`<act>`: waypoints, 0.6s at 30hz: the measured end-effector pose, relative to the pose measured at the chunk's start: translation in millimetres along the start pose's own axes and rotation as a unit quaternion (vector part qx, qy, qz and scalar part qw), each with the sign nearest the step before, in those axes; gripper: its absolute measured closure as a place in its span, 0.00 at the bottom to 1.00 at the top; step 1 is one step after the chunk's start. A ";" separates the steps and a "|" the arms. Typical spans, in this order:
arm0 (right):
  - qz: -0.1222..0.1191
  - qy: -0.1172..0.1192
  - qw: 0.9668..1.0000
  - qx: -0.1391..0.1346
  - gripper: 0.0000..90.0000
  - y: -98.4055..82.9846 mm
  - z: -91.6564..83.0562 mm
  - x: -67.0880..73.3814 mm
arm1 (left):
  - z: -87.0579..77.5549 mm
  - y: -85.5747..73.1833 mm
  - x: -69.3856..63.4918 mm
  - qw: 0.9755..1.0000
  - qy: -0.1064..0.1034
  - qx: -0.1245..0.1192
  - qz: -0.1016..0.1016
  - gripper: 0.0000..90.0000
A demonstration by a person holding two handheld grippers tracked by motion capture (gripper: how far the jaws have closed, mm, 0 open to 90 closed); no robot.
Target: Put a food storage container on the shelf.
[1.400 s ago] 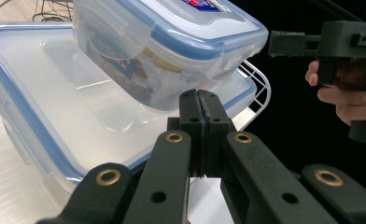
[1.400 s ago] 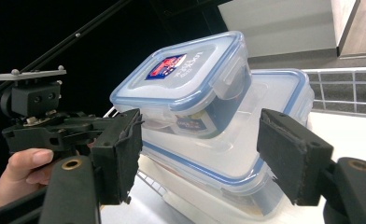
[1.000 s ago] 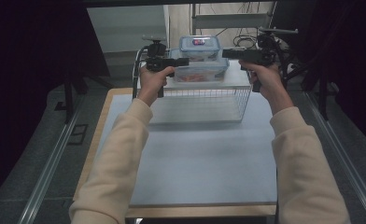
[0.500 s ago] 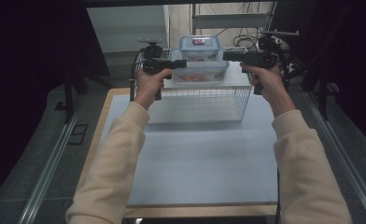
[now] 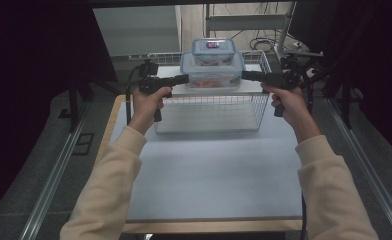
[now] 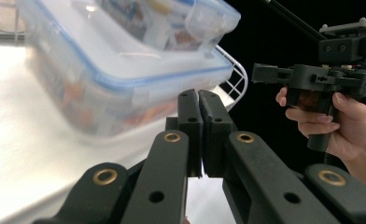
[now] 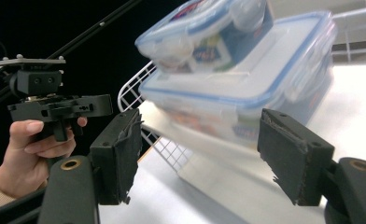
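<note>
Flanking 2 stacked containers: large container (image 5: 212, 70) on white board over wire basket (image 5: 211, 112). Left claw (image 5: 184, 78) closed, empty; right claw (image 5: 245, 75) open, empty. Squeezing evenly, keeping level.

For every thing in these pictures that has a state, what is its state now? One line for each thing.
Large box: lid on, resting on the shelf, food inside.
Small box: lid on, stacked on the large box.
Basket: upright on the table, under the shelf.
Shelf: lying flat across the basket.
Left claw: shut, holding nothing, beside the large box.
Right claw: open, holding nothing, pointed at the large box.
</note>
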State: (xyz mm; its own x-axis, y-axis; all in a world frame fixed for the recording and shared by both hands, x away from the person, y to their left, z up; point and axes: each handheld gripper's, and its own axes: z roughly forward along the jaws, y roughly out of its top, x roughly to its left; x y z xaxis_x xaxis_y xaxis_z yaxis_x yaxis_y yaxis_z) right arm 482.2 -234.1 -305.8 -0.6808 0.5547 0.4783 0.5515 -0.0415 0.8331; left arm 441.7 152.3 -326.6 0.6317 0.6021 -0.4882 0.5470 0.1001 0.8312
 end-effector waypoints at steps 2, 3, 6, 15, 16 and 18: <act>0.000 0.007 1.000 -0.003 0.34 -7.6 -4.1 -0.1 | -4.8 -8.4 -1.2 1.000 -0.010 -0.006 0.002 0.94; 0.001 0.009 1.000 -0.005 0.34 -11.2 -5.9 -0.5 | -7.2 -12.3 -1.5 1.000 -0.018 -0.010 0.006 0.91; 0.002 0.013 1.000 -0.007 0.34 -21.5 -11.3 -1.6 | -14.5 -24.5 -6.3 0.999 -0.015 -0.023 0.016 0.77; -0.010 0.017 1.000 0.000 0.34 -60.8 -25.0 -1.5 | -31.8 -68.3 -12.7 0.999 0.018 -0.024 0.028 0.48; -0.011 0.017 1.000 -0.001 0.34 -64.8 -25.7 -1.4 | -33.6 -73.7 -11.2 0.999 0.022 -0.022 0.025 0.47; -0.009 0.021 1.000 0.003 0.34 -76.8 -28.0 -2.0 | -37.9 -86.0 -7.6 0.999 0.022 -0.021 0.012 0.43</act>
State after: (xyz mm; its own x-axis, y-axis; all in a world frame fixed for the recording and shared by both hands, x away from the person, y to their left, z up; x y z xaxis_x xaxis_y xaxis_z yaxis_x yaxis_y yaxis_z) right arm 427.7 -255.3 -363.0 -0.7094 0.5207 0.4750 0.5424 -0.0269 0.8397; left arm 369.0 169.1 -384.3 0.6185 0.6395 -0.4566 0.5082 0.1177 0.8532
